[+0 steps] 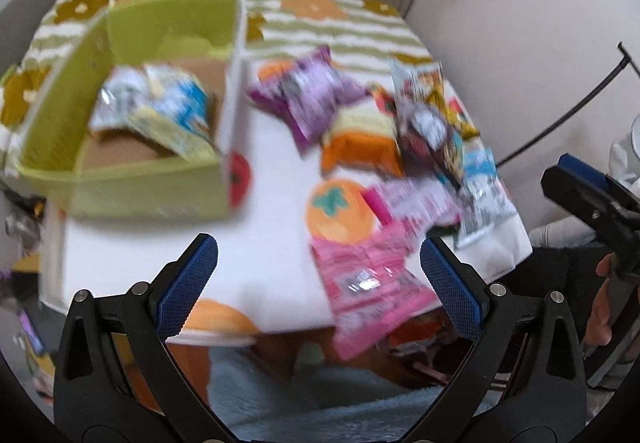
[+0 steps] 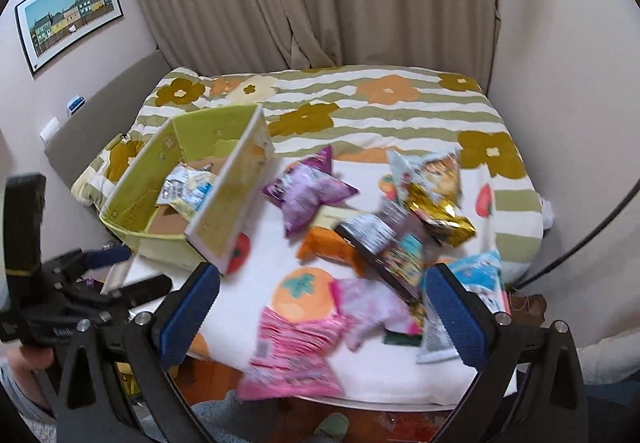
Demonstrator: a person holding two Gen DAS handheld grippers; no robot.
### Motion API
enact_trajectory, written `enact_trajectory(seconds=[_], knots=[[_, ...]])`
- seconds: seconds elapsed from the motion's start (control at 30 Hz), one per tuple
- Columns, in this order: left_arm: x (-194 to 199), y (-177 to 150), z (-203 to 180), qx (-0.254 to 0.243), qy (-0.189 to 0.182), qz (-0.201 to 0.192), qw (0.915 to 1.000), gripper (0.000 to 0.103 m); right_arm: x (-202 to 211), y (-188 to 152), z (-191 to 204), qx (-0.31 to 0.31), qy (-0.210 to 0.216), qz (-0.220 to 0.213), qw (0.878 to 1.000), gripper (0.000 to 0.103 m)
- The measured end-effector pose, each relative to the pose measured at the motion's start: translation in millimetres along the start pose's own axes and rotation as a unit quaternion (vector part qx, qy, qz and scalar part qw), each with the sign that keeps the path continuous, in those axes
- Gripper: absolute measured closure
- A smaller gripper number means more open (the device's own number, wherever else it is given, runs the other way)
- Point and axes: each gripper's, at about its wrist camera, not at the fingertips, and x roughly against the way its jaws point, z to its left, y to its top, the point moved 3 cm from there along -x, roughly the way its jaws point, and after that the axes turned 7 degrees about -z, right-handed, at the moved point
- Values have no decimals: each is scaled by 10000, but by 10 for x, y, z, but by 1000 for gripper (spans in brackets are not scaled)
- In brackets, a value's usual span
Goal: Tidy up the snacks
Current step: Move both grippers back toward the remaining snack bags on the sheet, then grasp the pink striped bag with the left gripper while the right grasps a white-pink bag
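Pink snack packet [image 2: 296,351]: at near table edge, ahead between wide-spread right gripper [image 2: 320,315] fingers, long axis toward green box [image 2: 160,179] (far left). Left gripper [image 1: 320,287]: equally wide, empty, packet right of centre. Right nearer, likely.

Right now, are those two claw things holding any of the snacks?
No. The left gripper and the right gripper are both open and empty, above the pink snack packet.
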Motion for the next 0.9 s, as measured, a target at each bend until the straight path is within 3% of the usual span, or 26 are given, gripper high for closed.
enact_trajectory(seconds=[0.27,0.67,0.77,0.9], knots=[[-676,-401,-263,374,1,779,9963,2,-230,-406,-453,-407,157,329,9985,0],[-1240,-668,-305,681,132,1017,9924,2,-843,-680,-584,-131,304,570,9978,0],[-1270,-679,-270,807,-40,884,9928,17,-981,-724,-570,17,325,676,9972,1],[-1297,-705,-245,712,-107,869,9936,25,-1169,-773,-540,143,374,832,9957,4]])
